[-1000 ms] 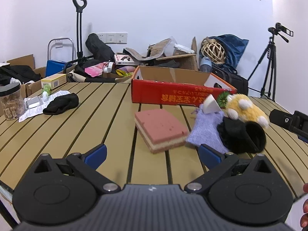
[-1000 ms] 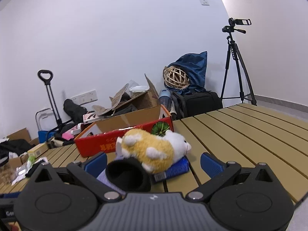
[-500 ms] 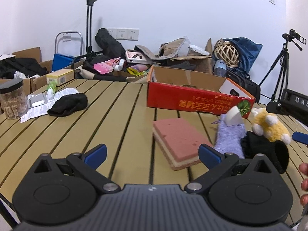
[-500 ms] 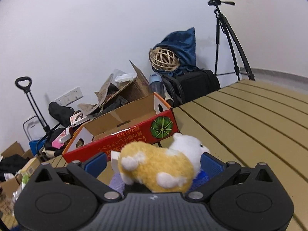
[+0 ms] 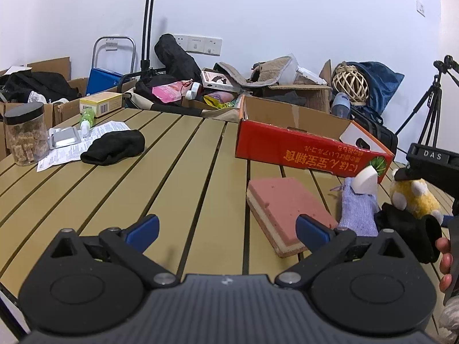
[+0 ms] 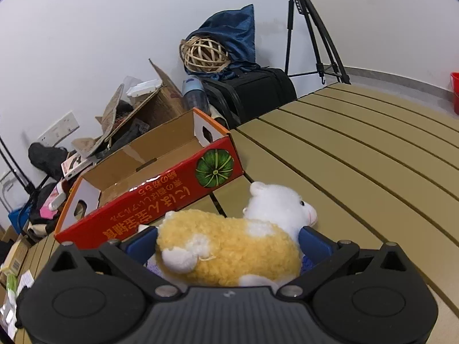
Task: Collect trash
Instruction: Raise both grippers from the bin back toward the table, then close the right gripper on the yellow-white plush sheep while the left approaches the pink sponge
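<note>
we have the right gripper spread around the plush toy, fingers either side, not yet pinching, toy lying on the table beside the red box. left gripper spread, empty, near the sponge.

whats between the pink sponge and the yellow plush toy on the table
In the left wrist view, a purple knitted pouch with a white wedge-shaped piece on it lies between the pink sponge and the plush toy.
</note>
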{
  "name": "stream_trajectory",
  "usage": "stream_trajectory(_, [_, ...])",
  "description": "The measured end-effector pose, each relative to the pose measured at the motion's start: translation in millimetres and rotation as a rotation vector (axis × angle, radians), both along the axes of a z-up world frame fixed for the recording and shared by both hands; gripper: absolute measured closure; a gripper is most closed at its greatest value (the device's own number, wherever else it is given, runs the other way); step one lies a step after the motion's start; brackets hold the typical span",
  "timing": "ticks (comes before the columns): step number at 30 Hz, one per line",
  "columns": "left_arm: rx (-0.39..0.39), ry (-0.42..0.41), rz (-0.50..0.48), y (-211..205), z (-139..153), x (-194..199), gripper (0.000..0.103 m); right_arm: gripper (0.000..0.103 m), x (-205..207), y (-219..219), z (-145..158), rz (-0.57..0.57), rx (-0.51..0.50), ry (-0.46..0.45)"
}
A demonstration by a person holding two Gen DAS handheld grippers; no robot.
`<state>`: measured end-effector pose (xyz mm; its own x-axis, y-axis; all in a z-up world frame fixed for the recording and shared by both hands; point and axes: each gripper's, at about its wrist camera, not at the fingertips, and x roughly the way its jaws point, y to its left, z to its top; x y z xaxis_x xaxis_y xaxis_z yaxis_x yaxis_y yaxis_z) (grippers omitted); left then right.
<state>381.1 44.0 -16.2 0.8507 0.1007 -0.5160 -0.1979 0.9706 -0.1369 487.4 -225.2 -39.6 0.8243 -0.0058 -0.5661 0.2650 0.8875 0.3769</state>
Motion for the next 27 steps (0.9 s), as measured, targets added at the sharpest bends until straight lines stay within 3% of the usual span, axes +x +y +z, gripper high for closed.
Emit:
stream_trajectory(8, [-0.034, 0.024, 0.021, 10, -4, 6, 0.0, 0.0, -2, -6, -4, 0.007, 0.056, 0.004])
stream_trajectory(13, [-0.043, 0.034, 0.017, 12, -6, 9, 0.0, 0.004, -4, -2, -2, 0.033, 0.034, 0.012])
stream_trajectory(27, [-0.043, 0.039, -0.007, 7, -7, 10, 0.0, 0.01, -44, -22, -8, 0.035, 0.033, -0.121])
